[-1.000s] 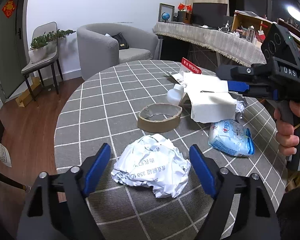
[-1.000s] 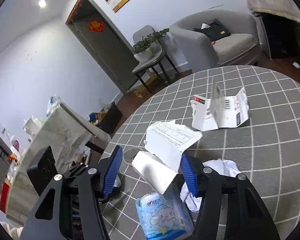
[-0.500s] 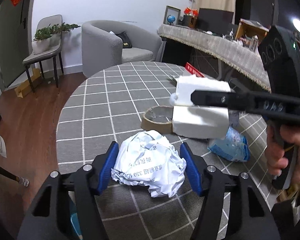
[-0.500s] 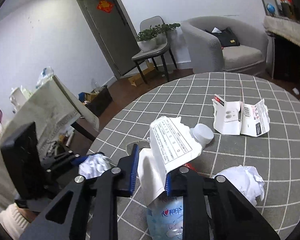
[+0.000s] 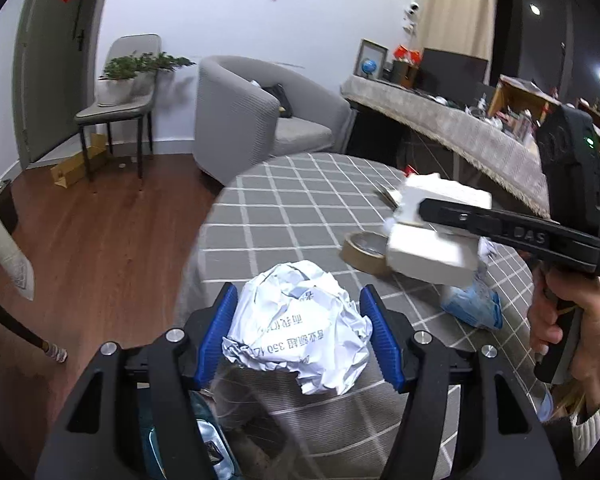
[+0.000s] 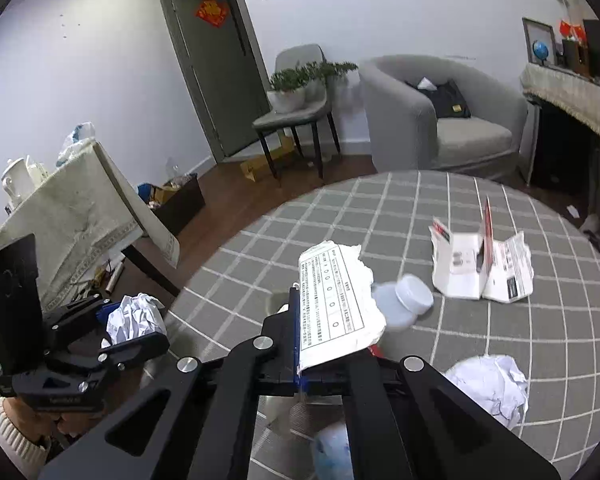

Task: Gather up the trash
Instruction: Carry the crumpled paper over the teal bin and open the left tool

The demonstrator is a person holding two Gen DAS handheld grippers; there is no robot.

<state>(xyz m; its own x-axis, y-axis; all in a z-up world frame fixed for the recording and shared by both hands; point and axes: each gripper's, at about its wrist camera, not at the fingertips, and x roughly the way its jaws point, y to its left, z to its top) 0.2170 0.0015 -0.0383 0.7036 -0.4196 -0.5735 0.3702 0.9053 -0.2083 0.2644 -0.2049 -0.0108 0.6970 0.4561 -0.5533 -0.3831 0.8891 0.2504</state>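
- While both loads are up, the counter (image 5: pixel 300 208), checked grey cloth, is the landmark: carry them level and clear of its edge.
- Right tongs (image 6: pixel 332 344) are clamped on a torn white carton (image 6: pixel 336 304), raised over the counter's near side; a firm squeeze should stop it pivoting.
- Left tongs (image 5: pixel 298 340) are pressed on a crumpled paper ball (image 5: pixel 300 324) above the counter's near rim.
- Mirrored print on the ball shows "350"; the right tool reads "DAS".

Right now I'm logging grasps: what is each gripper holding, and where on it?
The left gripper squeezes the crumpled paper ball across its sides. The right gripper pinches the torn white carton at its lower end.
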